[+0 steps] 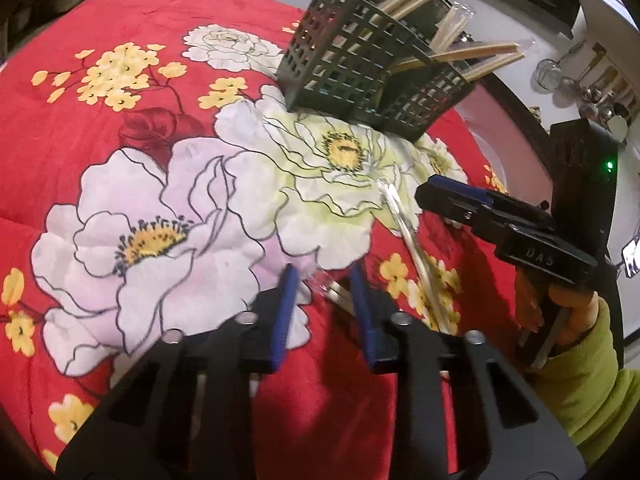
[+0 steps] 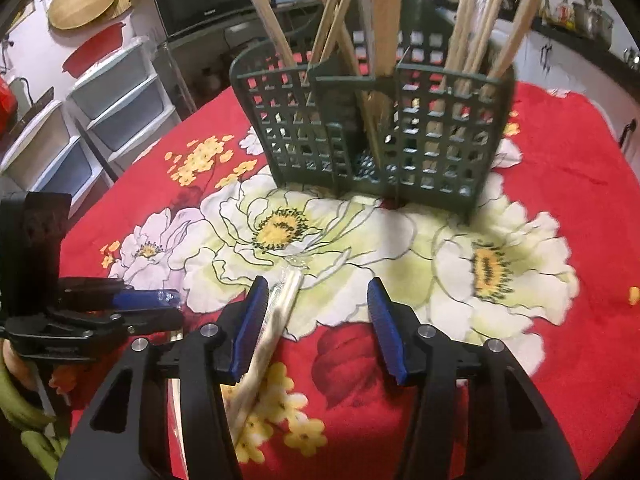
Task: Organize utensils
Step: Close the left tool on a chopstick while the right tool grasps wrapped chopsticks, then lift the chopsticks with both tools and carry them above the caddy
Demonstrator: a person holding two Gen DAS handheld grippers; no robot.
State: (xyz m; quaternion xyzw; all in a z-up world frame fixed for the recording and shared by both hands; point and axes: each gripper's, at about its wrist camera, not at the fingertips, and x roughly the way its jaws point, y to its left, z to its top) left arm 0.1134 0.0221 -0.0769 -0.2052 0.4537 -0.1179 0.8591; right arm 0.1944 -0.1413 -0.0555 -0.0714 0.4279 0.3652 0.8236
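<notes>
Red floral cloth (image 2: 560,200) covers the worktop. On it stands a dark green lattice caddy (image 2: 432,136) holding wrapped wooden chopsticks (image 2: 472,40). Another wrapped pair (image 2: 276,320) lies on the cloth, touching the spread right gripper's (image 2: 318,296) left finger. Beside it, the left gripper (image 1: 324,284) is likewise released.

1. The quilted cloth (image 2: 560,184) is showing bright red, printed with white, pale-green and yellow flowers.
2. The grid-walled utensil caddy (image 2: 372,136) is looking dark green.
3. The chopsticks (image 2: 472,32) are showing pale tan wood.
4. Each tool is wearing blue pads (image 2: 386,332) on black frames.
</notes>
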